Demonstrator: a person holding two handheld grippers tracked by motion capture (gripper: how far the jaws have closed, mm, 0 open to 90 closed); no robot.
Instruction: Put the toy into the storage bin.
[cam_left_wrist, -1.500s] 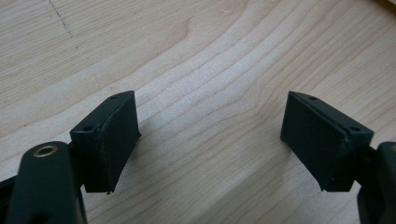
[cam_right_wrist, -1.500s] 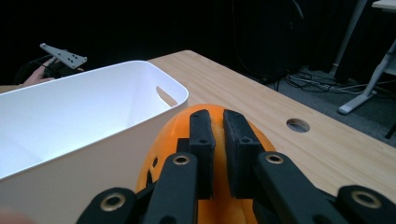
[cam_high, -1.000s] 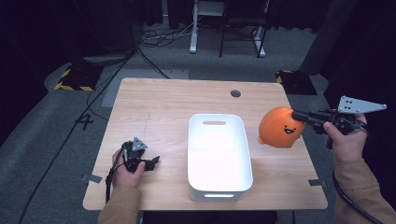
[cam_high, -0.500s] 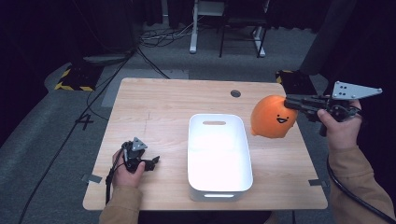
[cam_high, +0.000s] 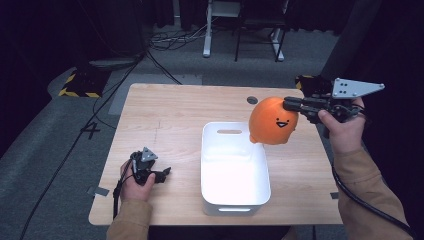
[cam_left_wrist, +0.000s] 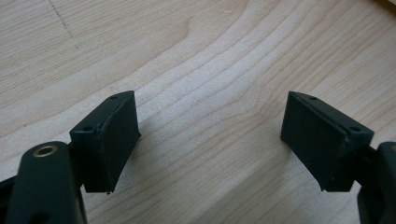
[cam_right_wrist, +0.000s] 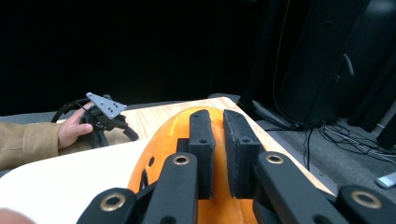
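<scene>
On the wooden counter (cam_high: 170, 115) stands a white rectangular bin (cam_high: 234, 170), its long side running away from the person, with a handle slot in the far wall. The right hand-held gripper (cam_high: 287, 105) is raised above the counter's right part and is clenched on an orange round soft toy (cam_high: 272, 121) with a small smiling face drawn on it; the toy hangs in the air over the bin's far right corner, clear of the counter. In the right gripper view the two black jaws stand nearly together, pinching a fold at the top of the orange toy (cam_right_wrist: 187, 135), with the pale bin below it. The right hand (cam_high: 340, 131) grips the tool from behind, a grey three-cornered plate on top and a black cable trailing down along the tan sleeve. The left hand-held gripper (cam_high: 162, 174) rests low on the counter, left of the bin and near the front edge, held in the left hand (cam_high: 132, 181). In the left gripper view its jaws stand wide apart, released, with bare wood grain between them.
</scene>
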